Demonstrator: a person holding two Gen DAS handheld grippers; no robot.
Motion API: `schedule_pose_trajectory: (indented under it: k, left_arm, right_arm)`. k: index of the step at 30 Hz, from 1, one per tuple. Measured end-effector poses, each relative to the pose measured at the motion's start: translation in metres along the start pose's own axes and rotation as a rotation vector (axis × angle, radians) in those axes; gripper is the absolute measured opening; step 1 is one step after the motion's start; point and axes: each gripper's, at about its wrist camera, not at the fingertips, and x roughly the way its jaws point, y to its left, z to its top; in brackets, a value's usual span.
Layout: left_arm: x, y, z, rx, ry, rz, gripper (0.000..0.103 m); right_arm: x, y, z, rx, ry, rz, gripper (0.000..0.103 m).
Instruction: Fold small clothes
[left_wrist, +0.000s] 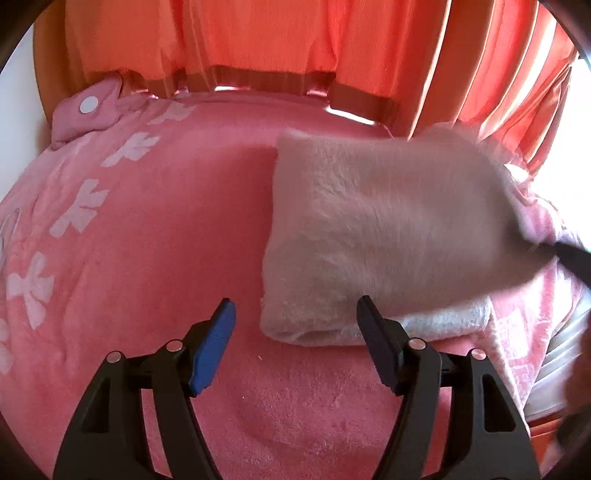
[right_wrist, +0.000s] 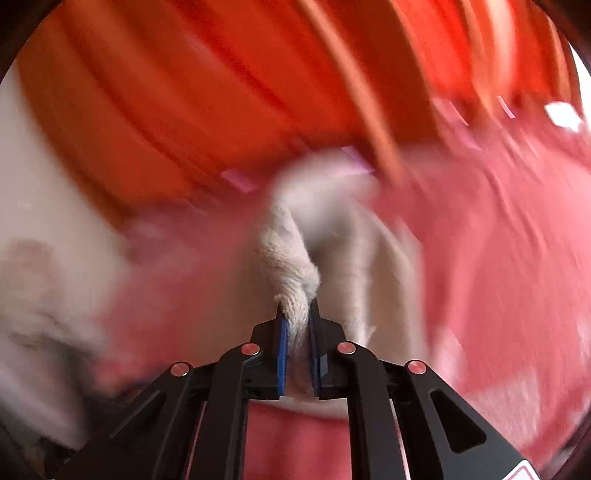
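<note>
**A:** Fleece garment (left_wrist: 388, 229) first: where does it lie for you?

**B:** On the pink blanket (left_wrist: 166, 229), ahead and to the right of your left claw (left_wrist: 295, 317). It's partly folded, with a rounded fold edge facing that claw and its long axis running away toward the orange curtain (left_wrist: 258, 44). One layer is raised and blurred over the rest.

**A:** And your claws?

**B:** Your left claw stands apart with nothing between its pads, just beside the garment's near corner. Your right claw (right_wrist: 297, 321) is clamped on a bunched edge of the cream fleece (right_wrist: 291, 266); you can see the cloth pinched between the blue pads.

**A:** So which hand leads?

**B:** Your right, I'd judge, since it already has the cloth. Carry that edge across toward the left fold line. Your left is nearer the resting fold and could pin it if the pile slides.
</note>
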Motion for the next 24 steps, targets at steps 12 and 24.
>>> schedule_pose_trajectory:
  k: [12, 24]
  left_arm:
    - [0.003, -0.012, 0.004, 0.027, 0.0, -0.019, 0.067]
    - [0.011, -0.015, 0.008, 0.03, 0.013, 0.006, 0.067]
  right_arm:
    - [-0.017, 0.009, 0.021, 0.004, -0.059, 0.049, 0.034]
    - [-0.031, 0.015, 0.004, -0.049, -0.078, 0.071, 0.01]
